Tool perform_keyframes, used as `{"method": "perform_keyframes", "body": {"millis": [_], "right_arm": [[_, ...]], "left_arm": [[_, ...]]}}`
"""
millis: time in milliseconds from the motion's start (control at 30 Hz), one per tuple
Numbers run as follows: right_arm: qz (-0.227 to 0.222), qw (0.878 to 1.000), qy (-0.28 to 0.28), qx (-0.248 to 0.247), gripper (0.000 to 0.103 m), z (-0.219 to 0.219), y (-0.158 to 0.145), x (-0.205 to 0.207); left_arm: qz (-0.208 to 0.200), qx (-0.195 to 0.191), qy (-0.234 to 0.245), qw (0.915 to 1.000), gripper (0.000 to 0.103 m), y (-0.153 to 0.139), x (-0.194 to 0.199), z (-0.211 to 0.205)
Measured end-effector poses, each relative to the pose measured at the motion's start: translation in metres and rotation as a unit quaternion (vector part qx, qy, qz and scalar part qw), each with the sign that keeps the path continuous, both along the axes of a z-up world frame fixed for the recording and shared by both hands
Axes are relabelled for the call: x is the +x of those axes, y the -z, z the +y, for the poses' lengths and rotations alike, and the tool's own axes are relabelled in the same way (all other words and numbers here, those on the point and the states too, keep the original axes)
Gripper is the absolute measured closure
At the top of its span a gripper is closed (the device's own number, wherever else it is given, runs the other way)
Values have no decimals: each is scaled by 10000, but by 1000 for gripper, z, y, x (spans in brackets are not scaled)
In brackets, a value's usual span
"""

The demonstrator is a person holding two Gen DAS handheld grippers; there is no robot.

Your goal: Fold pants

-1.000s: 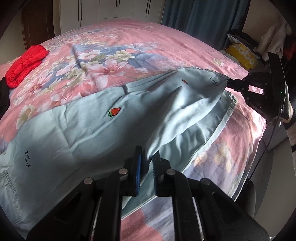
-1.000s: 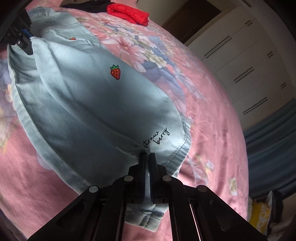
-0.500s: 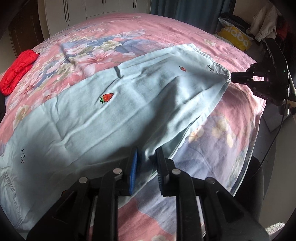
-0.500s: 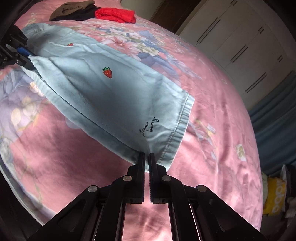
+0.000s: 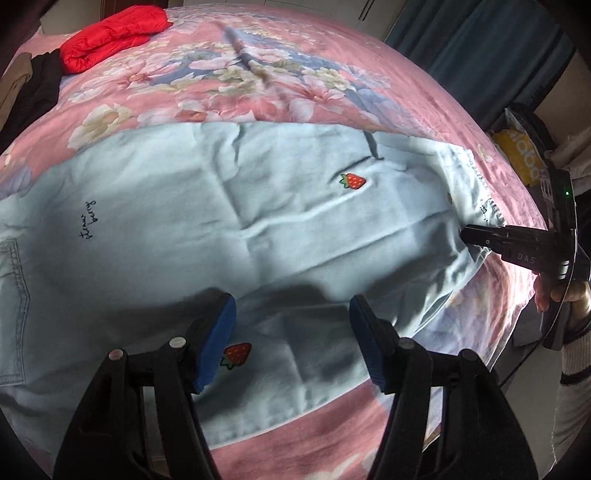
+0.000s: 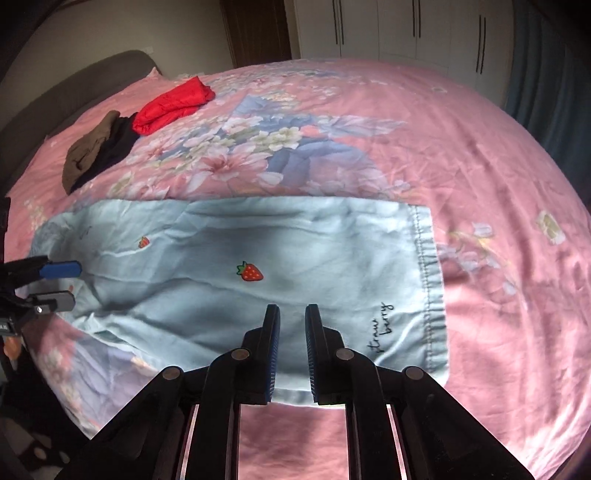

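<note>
Light blue pants (image 5: pixel 295 221) with strawberry patches lie flat on the pink floral bedspread (image 5: pixel 258 74), one leg folded over the other. My left gripper (image 5: pixel 290 310) hovers over their near edge; its jaws are opening wide, with cloth lying under them and nothing pinched. In the right wrist view the pants (image 6: pixel 258 258) spread across the bed with the hem at the right. My right gripper (image 6: pixel 292 312) hangs above the near edge, its jaws opening a little and clear of the fabric. The right gripper (image 5: pixel 476 236) also shows by the hem, and the left gripper (image 6: pixel 59 280) at the far left.
A red garment (image 6: pixel 173 103) and a brown and black pile of clothes (image 6: pixel 99 147) lie at the far side of the bed. White wardrobe doors (image 6: pixel 406 26) and a blue curtain (image 5: pixel 480 55) stand behind. A yellow bag (image 5: pixel 524 158) sits off the bed's right edge.
Both grippers were shut on the lifted pants leg; now both have let go and the leg lies flat on the bed. The left jaws have spread wide, the right ones slightly.
</note>
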State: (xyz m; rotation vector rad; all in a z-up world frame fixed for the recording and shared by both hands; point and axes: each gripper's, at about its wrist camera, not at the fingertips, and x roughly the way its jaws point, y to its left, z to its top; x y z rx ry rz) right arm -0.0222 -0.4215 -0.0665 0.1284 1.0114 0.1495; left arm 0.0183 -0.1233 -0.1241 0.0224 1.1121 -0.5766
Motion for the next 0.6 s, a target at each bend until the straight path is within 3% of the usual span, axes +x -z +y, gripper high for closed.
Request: {"method": "perform_keyframes", "body": {"millis": [133,267,433,533,600], "right_arm": [[583,9975,-104,-386,91,14,29,-10],[845,9957,-43,-376,91,5,25,-40],[195,9996,-6,-221,89,21,-6,-42],[-298,9986,-413,126,81,61,-21,-20],[-472,9963,-690,206,79,93,-19,-4]], "left_arm": [[-29,-81,292,9995,40,1,-24,33],[-123,-229,174,9995,40,-11,-33,63],[-497,-508,-922,9932,36,-34,-13,123],[-479,-76,-1773,9830,36,-22,3,163],[-391,-37,-1992,9792,37,-11,-1,189]]}}
